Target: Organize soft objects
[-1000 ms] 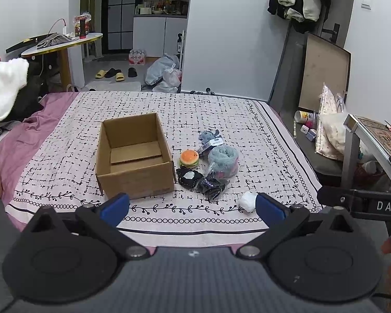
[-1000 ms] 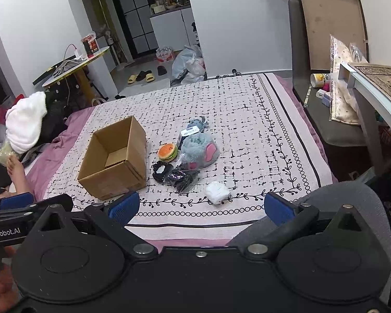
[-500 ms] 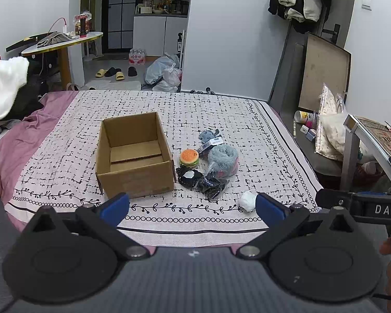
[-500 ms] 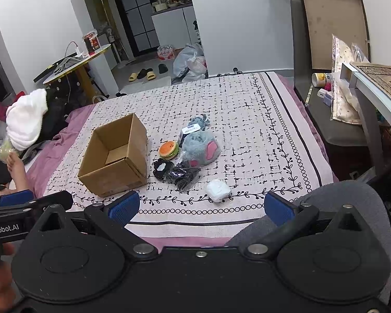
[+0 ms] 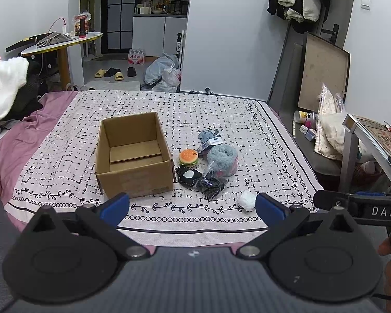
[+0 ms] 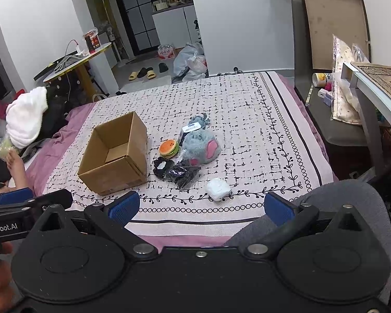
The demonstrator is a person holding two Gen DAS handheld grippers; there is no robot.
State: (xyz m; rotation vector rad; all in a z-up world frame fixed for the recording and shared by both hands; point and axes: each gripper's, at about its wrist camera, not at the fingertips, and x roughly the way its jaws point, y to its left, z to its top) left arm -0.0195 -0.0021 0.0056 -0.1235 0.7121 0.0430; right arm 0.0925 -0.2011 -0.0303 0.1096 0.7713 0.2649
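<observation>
Left wrist: box [image 5: 133, 156] beside toy pile, apparently touching.

White walls [image 5: 221, 39], patterned bed [image 5: 221, 109], round table [image 5: 62, 44].

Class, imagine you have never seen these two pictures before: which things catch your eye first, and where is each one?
An open cardboard box sits on the patterned bedspread, nothing visible inside. Just to its right lies a cluster of soft toys: a small burger, a grey plush in plastic wrap, and a white ball apart, nearer the bed's edge. Both grippers, left and right, hang with jaws wide.
</observation>
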